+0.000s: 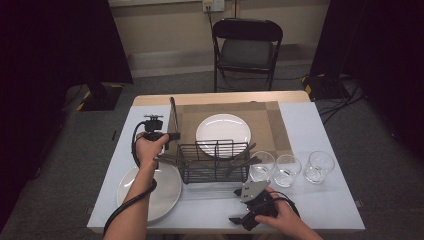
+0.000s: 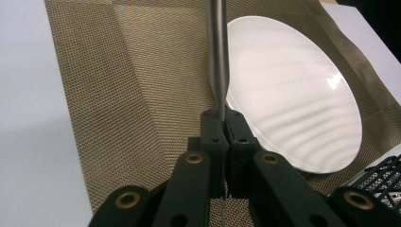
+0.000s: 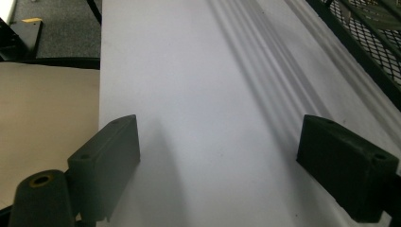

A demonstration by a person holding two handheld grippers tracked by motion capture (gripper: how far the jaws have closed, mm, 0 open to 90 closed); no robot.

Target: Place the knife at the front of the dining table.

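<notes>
My left gripper [image 1: 170,136] [image 2: 222,124] is shut on a slim metal utensil [image 1: 173,114] [image 2: 217,52], which looks like a table knife seen edge-on. It is held above the left part of the woven brown placemat [image 1: 260,117] [image 2: 137,85], just left of a white plate [image 1: 223,131] [image 2: 293,99]. A black wire basket [image 1: 214,162] with several pieces of cutlery stands in front of that plate. Close to the table's front edge, my right gripper [image 1: 236,206] [image 3: 217,165] is open over the bare white table cover, with nothing between its jaws.
A second white plate [image 1: 165,192] lies at the front left, under the left forearm. Three clear glasses [image 1: 288,170] stand in a row to the right of the basket. A black folding chair [image 1: 246,47] stands behind the table.
</notes>
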